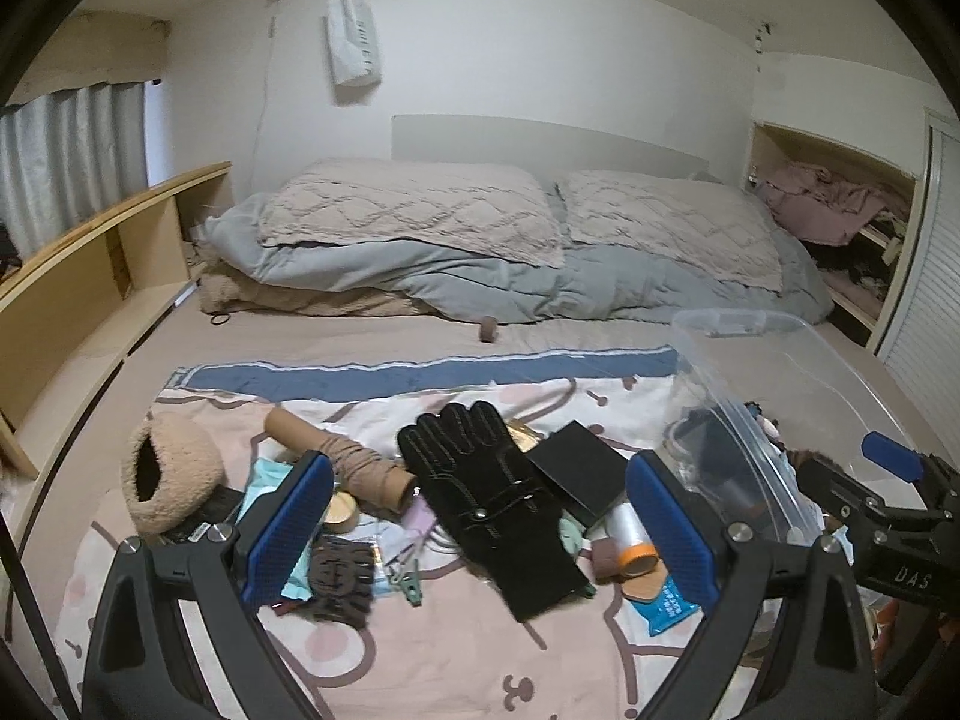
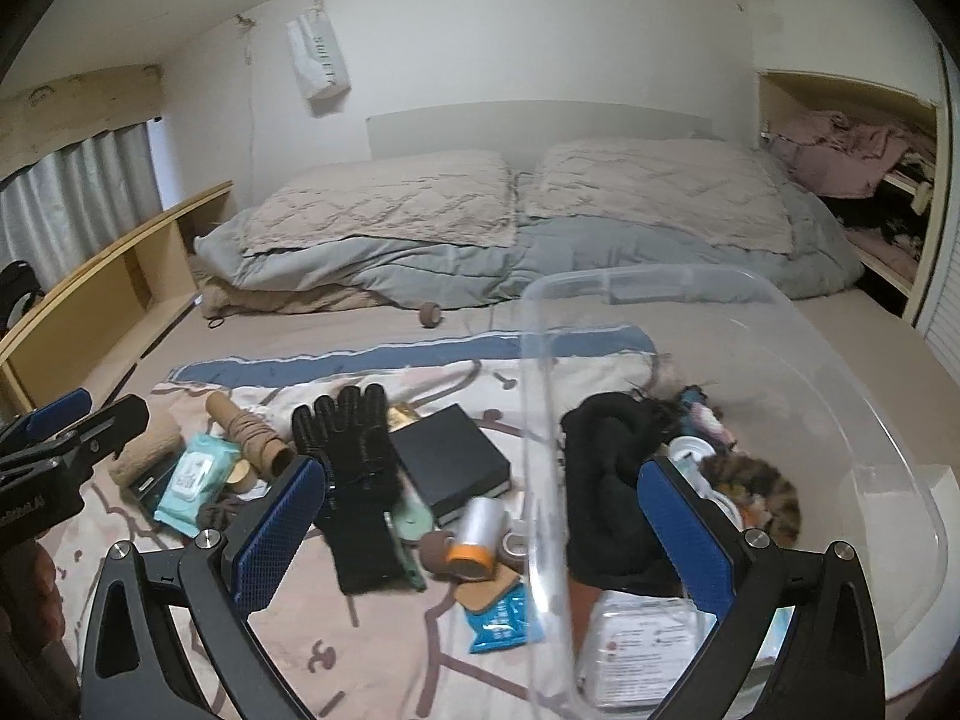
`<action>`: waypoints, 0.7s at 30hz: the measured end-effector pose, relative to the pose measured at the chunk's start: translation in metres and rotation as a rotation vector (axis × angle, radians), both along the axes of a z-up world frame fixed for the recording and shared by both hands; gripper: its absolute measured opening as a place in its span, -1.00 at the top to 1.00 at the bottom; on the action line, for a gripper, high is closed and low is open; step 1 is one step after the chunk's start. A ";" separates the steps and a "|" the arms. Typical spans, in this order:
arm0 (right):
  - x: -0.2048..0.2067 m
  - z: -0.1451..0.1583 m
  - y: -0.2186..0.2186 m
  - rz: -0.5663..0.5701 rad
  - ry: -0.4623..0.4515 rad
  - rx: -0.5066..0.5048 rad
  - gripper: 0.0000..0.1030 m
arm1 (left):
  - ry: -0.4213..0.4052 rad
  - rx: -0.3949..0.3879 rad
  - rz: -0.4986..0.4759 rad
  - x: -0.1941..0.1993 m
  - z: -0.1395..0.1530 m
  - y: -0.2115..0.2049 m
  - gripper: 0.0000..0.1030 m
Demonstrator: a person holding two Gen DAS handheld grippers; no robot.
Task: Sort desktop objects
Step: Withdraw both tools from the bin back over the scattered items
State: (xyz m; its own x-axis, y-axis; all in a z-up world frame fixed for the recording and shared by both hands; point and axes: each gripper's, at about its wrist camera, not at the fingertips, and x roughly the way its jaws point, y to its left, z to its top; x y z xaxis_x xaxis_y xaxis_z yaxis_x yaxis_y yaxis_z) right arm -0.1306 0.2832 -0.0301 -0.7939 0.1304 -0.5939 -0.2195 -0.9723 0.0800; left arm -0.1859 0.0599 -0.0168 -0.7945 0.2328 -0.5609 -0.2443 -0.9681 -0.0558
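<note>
A black glove (image 1: 492,498) (image 2: 360,480) lies in the middle of a pile on a pink printed cloth (image 1: 450,648). Around it lie a black box (image 1: 576,471) (image 2: 450,462), a brown knit roll (image 1: 342,459), a fluffy beige earmuff (image 1: 168,477), a wipes pack (image 2: 195,474) and an orange-capped tube (image 2: 477,534). My left gripper (image 1: 480,531) hovers open over the glove, holding nothing. My right gripper (image 2: 480,540) is open above the left wall of a clear plastic bin (image 2: 870,480), which holds a black garment (image 2: 612,480) and several small items.
The cloth lies on a bed with grey bedding and two pillows (image 1: 420,210) at the back. A wooden shelf (image 1: 78,276) runs along the left. An open closet (image 1: 840,210) and a louvred door (image 1: 924,300) stand at right. A blue snack packet (image 2: 501,615) lies near the bin.
</note>
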 end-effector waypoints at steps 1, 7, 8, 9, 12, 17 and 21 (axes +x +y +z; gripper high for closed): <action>0.000 0.000 -0.003 0.002 -0.002 0.004 -1.00 | 0.000 0.005 0.004 0.001 0.000 -0.003 -0.92; 0.002 0.004 -0.020 0.026 -0.015 0.039 -1.00 | 0.001 0.023 0.027 0.001 0.004 -0.021 -0.92; 0.003 0.005 -0.023 0.032 -0.015 0.042 -1.00 | 0.005 0.027 0.030 0.002 0.005 -0.025 -0.92; 0.004 0.006 -0.025 0.041 -0.014 0.041 -1.00 | 0.010 0.029 0.033 0.002 0.006 -0.027 -0.92; 0.007 0.012 -0.032 0.082 -0.003 0.013 -1.00 | 0.029 0.022 0.042 0.004 0.007 -0.036 -0.92; 0.001 0.013 -0.044 0.140 0.013 -0.031 -1.00 | 0.024 0.022 0.072 0.001 0.005 -0.054 -0.92; -0.010 0.005 -0.052 0.166 -0.006 -0.014 -1.00 | 0.002 0.038 0.105 -0.010 0.000 -0.071 -0.92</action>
State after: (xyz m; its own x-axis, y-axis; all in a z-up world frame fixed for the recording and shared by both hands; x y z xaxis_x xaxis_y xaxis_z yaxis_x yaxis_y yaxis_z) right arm -0.1401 0.2313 -0.0248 -0.8004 -0.0100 -0.5994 -0.0569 -0.9941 0.0926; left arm -0.1954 -0.0108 -0.0171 -0.8166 0.1695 -0.5517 -0.1421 -0.9855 -0.0924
